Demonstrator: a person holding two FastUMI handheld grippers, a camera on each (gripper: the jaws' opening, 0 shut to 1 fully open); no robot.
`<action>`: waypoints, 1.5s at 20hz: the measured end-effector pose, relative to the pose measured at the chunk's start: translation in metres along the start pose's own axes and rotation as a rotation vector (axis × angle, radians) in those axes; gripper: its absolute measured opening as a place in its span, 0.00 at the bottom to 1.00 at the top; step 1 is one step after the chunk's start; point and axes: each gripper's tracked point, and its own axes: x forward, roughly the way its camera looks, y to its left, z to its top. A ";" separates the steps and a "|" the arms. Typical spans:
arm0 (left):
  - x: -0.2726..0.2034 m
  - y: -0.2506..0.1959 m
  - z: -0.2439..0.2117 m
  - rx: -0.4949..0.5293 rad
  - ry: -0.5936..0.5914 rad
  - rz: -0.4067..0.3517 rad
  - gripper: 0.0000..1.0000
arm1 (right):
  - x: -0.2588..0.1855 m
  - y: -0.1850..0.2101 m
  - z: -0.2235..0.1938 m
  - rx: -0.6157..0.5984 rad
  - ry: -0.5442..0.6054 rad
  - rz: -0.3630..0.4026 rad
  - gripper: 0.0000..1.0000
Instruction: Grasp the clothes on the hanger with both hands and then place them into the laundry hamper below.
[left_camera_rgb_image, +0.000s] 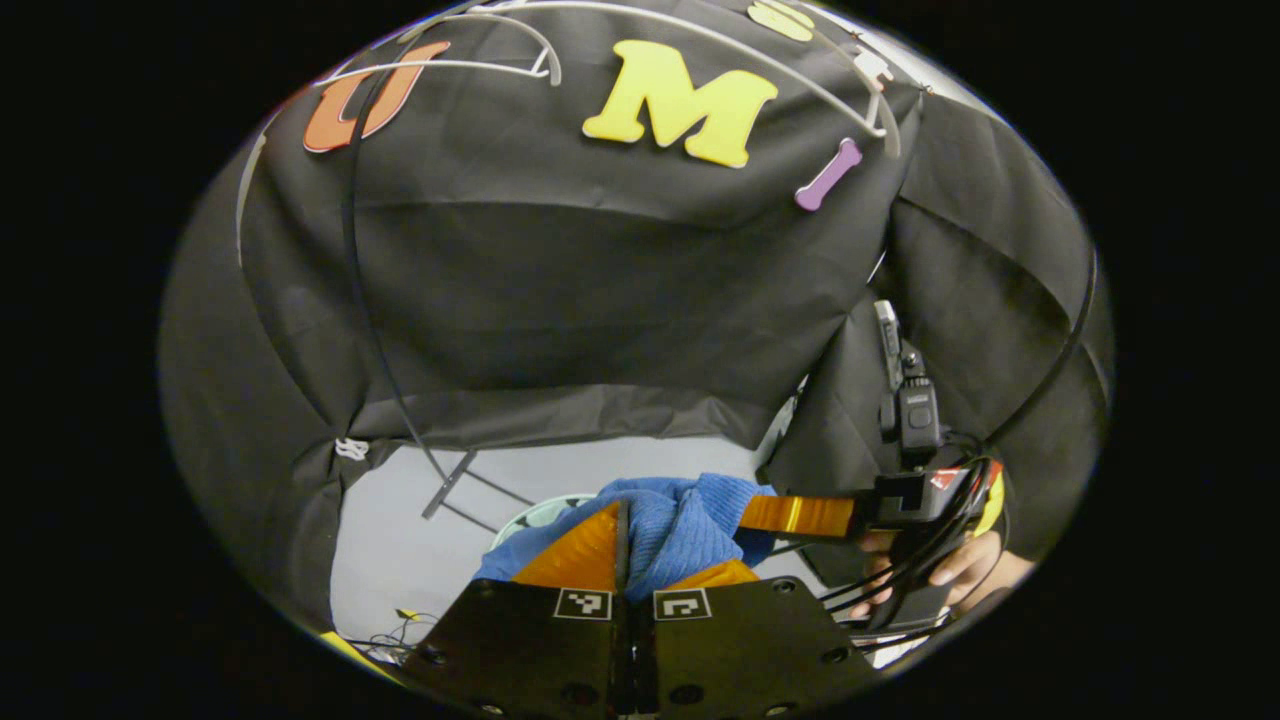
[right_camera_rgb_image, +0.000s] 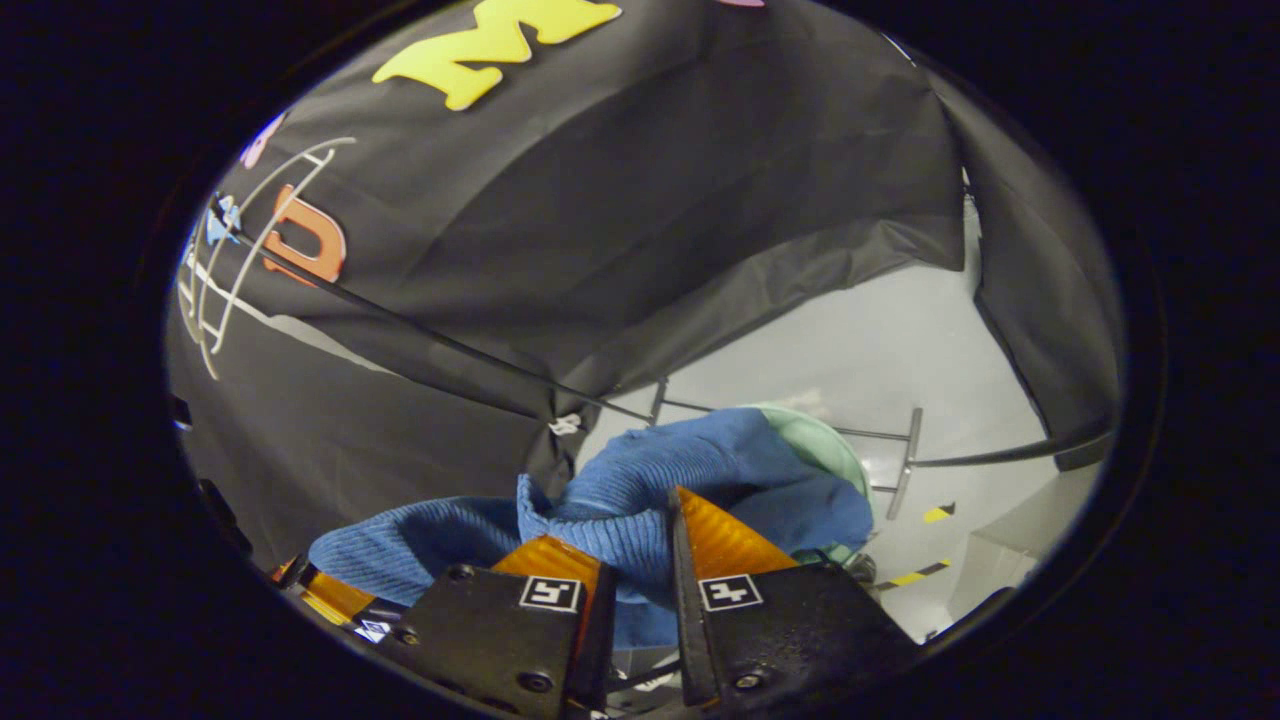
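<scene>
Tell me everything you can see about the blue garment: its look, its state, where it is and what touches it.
The blue garment is a ribbed knit, soft and bunched into folds, off the hanger. It hangs stretched between the two grippers: the right gripper pinches one bunched part, and the left gripper pinches another. It is held above the pale green hamper, whose rim shows just behind it. Whether it touches the hamper cannot be told.
</scene>
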 end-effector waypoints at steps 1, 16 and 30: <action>0.006 0.004 -0.007 -0.006 0.030 0.021 0.02 | 0.004 0.001 -0.001 -0.011 0.015 -0.023 0.33; 0.036 -0.001 -0.055 -0.079 0.232 0.058 0.89 | -0.037 -0.008 0.018 -0.127 -0.091 -0.118 0.89; -0.052 0.017 -0.008 0.010 0.044 0.112 1.00 | -0.177 -0.013 0.023 -0.196 -0.452 -0.258 0.89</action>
